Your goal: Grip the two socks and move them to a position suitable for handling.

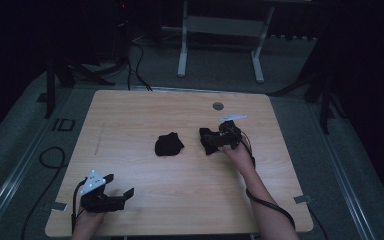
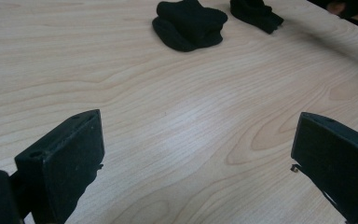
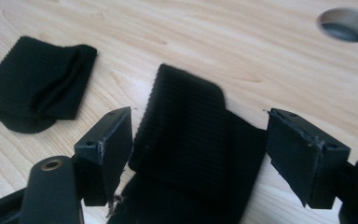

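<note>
Folded black sock (image 3: 186, 140) lies flat on the worktop (image 1: 180, 195), just right of the second black sock (image 1: 169, 144), which is bunched up near the worktop's middle. Right claw (image 3: 198, 144) is spread, jaws straddling the folded sock from above, not pinching it; can't tell if the pads touch fabric. Left claw (image 2: 196, 154) is also spread, holding nothing, parked well apart from the bunched sock at the near left corner. Cable hole (image 3: 347, 24) sits beyond the folded sock toward the far edge. Risks, my read: if the jaws close high they'll catch only the top fold and the sock unfolds on lift; too shallow a bite and the ribbed knit slips out; dragging it left could snag the bunched sock.
</note>
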{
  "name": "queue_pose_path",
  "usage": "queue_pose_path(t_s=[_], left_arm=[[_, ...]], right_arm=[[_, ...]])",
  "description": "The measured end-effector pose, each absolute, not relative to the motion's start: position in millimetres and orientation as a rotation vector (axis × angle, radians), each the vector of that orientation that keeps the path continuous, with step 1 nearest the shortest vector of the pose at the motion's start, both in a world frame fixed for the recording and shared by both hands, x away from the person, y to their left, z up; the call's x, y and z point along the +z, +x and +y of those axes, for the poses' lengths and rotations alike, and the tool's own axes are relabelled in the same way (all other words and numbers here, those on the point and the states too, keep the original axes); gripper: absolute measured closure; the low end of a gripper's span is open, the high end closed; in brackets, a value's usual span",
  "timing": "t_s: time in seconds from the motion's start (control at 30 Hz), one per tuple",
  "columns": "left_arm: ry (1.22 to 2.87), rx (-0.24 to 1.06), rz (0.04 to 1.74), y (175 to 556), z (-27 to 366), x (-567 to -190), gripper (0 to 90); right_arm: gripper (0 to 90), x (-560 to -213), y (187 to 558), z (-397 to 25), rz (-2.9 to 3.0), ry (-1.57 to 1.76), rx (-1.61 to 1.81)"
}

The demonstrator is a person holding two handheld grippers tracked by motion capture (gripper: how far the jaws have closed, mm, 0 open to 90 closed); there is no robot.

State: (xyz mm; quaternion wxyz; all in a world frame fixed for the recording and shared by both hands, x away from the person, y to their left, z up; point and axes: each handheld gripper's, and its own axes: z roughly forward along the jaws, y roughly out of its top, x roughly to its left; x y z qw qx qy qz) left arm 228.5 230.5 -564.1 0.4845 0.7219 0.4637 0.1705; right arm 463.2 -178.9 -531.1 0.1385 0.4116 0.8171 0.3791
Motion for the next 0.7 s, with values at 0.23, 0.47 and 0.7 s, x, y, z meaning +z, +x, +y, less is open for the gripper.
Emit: queue_pose_path(t_s=[0.23, 0.47, 0.7], left_arm=[[1.751, 0.415, 1.125, 228.5, 231.2, -564.5, 2.8], [1.756, 0.406, 1.123, 228.3, 228.5, -565.1, 2.8], [1.756, 0.393, 1.123, 228.7, 226.6, -565.2, 2.8]], right_arm=[[26.7, -559.0, 470.8, -168.5, 2.444, 1.151, 1.001], [52.6, -560.5, 462.5, -169.7, 2.382, 1.087, 0.936], [70.1, -557.0, 460.2, -174.8, 2.365, 1.157, 0.941]])
